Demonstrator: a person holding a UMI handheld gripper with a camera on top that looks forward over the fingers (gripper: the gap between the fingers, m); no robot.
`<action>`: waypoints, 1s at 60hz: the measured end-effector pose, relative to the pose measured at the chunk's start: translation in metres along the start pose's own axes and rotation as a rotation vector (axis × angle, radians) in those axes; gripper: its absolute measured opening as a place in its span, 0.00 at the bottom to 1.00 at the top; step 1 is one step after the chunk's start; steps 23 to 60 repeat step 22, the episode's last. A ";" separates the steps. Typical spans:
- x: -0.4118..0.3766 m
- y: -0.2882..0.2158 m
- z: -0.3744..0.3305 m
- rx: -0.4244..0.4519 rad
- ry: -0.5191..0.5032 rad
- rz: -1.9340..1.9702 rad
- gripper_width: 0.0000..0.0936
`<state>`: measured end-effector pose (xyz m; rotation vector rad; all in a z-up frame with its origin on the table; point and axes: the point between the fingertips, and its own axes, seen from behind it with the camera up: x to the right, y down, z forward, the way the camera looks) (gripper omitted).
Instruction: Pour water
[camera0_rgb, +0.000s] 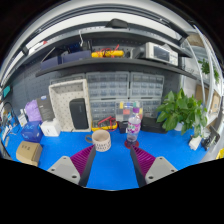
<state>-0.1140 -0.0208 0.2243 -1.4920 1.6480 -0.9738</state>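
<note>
A cream mug (101, 140) with a dark band stands on the blue table (112, 165), beyond my fingers and a little left. A clear water bottle (132, 128) with a coloured label stands to its right, further ahead. My gripper (111, 162) is open and empty, its magenta pads (82, 159) spread wide over bare blue table. Nothing is between the fingers.
A green potted plant (182, 110) stands at the right. A white wire cage (70, 104) stands at the back left, with a purple box (33, 110), a blue round object (32, 131) and a cardboard box (29, 152) further left. Shelves run along the back wall.
</note>
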 end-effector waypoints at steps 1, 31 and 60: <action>-0.002 -0.003 -0.004 0.008 0.002 0.002 0.74; -0.022 -0.015 -0.054 0.018 0.010 -0.020 0.74; -0.022 -0.015 -0.054 0.018 0.010 -0.020 0.74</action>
